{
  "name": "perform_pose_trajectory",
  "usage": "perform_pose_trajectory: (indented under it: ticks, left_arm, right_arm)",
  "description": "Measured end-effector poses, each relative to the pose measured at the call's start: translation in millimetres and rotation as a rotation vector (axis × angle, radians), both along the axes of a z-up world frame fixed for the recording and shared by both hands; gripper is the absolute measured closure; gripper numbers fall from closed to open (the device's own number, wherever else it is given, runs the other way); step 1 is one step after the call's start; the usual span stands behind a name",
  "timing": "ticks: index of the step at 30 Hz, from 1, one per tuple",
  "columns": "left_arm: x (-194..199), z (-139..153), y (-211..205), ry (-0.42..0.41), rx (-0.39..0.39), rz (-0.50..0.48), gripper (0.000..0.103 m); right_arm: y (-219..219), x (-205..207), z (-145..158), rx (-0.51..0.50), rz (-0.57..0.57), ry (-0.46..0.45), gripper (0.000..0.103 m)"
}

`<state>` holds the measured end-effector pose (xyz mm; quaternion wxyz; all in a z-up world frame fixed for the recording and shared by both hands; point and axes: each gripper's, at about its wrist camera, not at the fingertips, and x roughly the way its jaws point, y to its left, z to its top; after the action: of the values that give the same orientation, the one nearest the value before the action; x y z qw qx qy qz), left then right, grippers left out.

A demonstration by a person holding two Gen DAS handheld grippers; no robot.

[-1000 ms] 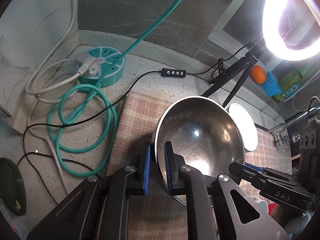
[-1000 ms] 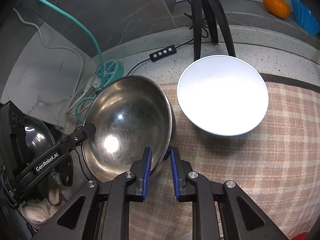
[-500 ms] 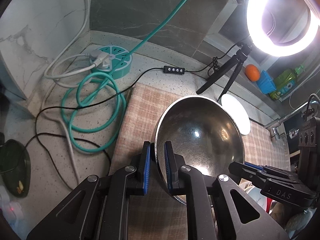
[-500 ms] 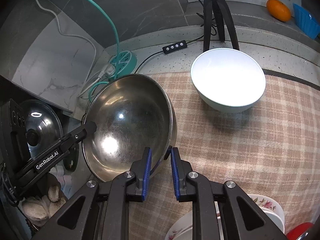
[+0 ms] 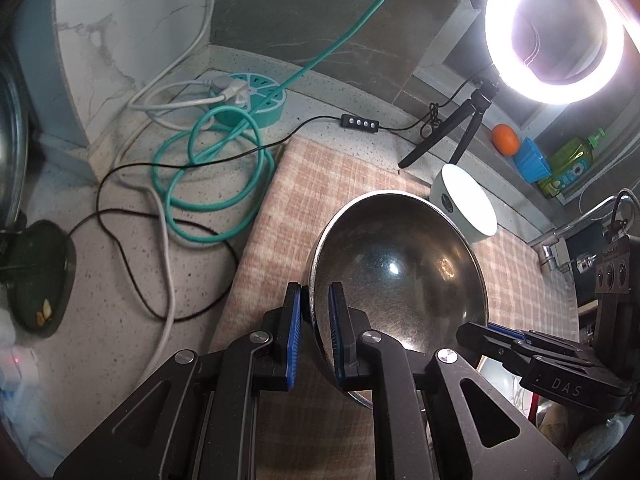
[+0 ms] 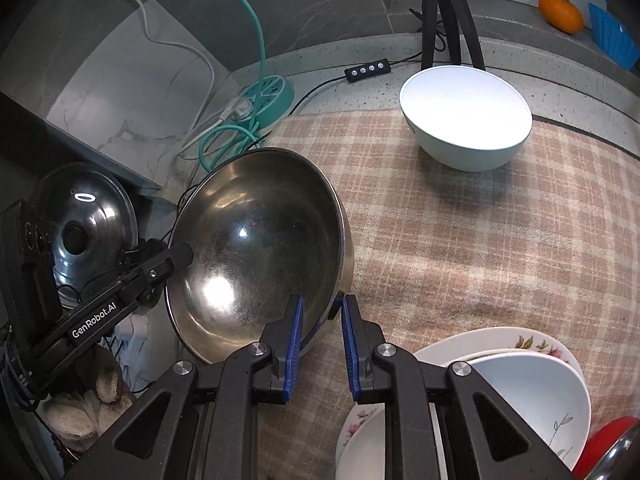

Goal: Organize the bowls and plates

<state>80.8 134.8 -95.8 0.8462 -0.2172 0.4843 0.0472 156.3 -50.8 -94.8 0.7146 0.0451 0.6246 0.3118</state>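
Two grippers are being used on one steel bowl, which is being held tilted above the checked cloth. The left gripper is being kept nearly closed, its blue pads clamped on the bowl's rim at about 8 o'clock of the bowl in the left wrist view. The right gripper is likewise being kept nearly closed on the rim, at about 5 o'clock of the bowl in the right wrist view, one pad inside the wall and one outside. In the left wrist view the steel bowl is being seen just past the fingers, with the right gripper reaching in from 4 o'clock.

A white bowl is being left standing on the cloth, well apart from the steel bowl, towards 1 o'clock in the right wrist view, just in front of a black tripod. At 5 o'clock of that view, flowered plates are being seen stacked with a white bowl resting in them, partly hidden behind the gripper.

Off the cloth, at 10 o'clock in the left wrist view, a teal power hub and a coiled teal cable are lying on the speckled counter. A lit ring light is glaring at 1 o'clock, with an orange beneath it on the ledge.
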Motion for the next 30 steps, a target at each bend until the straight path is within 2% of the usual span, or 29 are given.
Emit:
perform_pose_trajectory:
  ticks: [16, 30]
  left_arm:
    - [-36.3, 18.7, -11.0, -0.036, 0.037, 0.013, 0.091]
    - [-47.1, 9.8, -9.7, -0.011, 0.02, 0.025, 0.091]
  right_arm:
    - [-7.6, -29.2, 12.5, 0.008, 0.02, -0.016, 0.086]
    - [-5.9, -40.1, 6.7, -0.007, 0.038, -0.02, 0.086]
